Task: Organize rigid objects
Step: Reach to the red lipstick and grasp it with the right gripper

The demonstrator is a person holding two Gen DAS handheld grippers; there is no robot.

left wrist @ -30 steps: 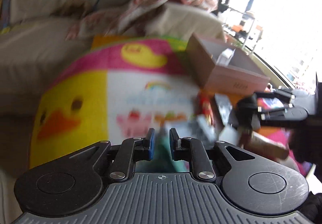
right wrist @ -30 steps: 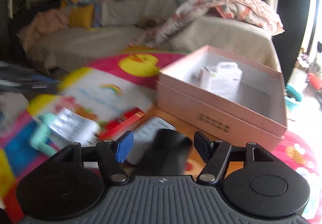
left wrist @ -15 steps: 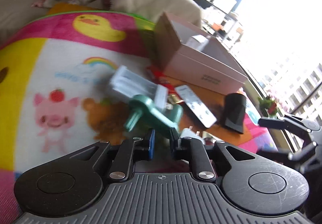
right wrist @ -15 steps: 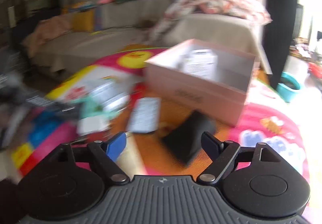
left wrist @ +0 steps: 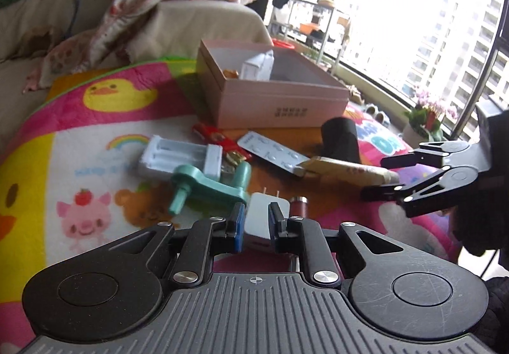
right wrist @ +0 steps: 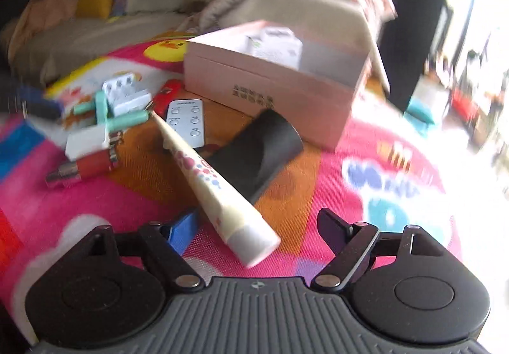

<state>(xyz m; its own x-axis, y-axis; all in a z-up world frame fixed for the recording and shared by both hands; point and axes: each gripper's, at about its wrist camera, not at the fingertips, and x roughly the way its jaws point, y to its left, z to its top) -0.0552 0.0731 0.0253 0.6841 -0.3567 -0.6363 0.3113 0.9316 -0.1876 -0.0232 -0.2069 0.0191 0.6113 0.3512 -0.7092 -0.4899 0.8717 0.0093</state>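
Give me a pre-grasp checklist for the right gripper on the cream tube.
1. Right gripper open: ok; jaws have just been closing slightly, pads not touching.
2. Tube has its cap end between the jaws: ok.
3. Tube free of the black case beside it: cannot tell.
4. Pink box has room: ok, bare floor beside a white carton.
5. Left gripper clear of the tube: ok, shut, near the white charger.

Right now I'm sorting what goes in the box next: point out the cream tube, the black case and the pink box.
cream tube (right wrist: 203,176), right wrist view, printed middle.
black case (right wrist: 257,153), right wrist view, top face.
pink box (right wrist: 270,93), right wrist view, front wall.
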